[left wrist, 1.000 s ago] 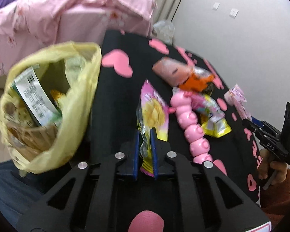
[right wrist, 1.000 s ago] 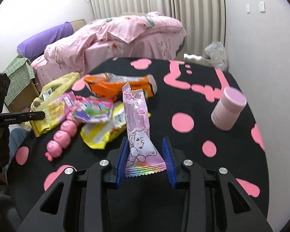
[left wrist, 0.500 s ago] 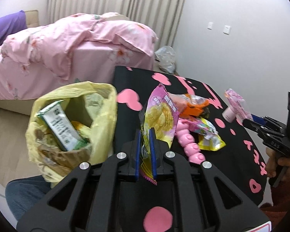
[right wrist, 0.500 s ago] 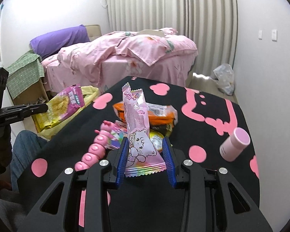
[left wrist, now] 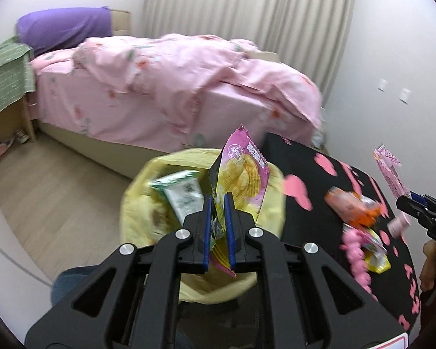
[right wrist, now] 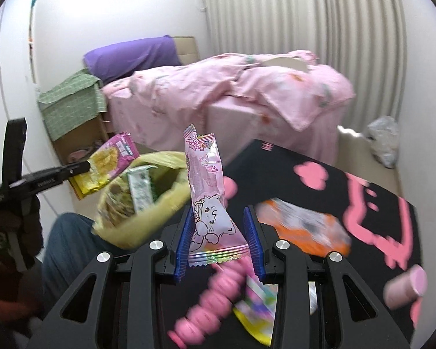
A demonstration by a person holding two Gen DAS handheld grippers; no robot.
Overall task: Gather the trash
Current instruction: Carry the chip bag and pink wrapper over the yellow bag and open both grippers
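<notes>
My left gripper [left wrist: 218,226] is shut on a magenta and yellow chip packet [left wrist: 241,180], held upright over the open mouth of the yellow trash bag [left wrist: 136,203]. A green and white wrapper [left wrist: 183,195] lies inside the bag. In the right wrist view my right gripper [right wrist: 219,237] is shut on a pale pink candy wrapper [right wrist: 207,195] with a cartoon animal, raised above the black table [right wrist: 328,192]. The same view shows the left gripper [right wrist: 81,167] with its chip packet [right wrist: 107,160] beside the bag [right wrist: 148,226].
On the black table with pink spots lie an orange wrapper [right wrist: 302,229], a pink segmented toy [right wrist: 215,299], a yellow packet [right wrist: 255,305] and a pink bottle [right wrist: 404,290]. A pink bed [left wrist: 165,87] stands behind. A jeans-clad leg [right wrist: 64,250] is under the bag.
Both grippers have lifted their wrappers off the table and swung left toward the yellow bag. The chip packet now hangs over the bag's mouth.
</notes>
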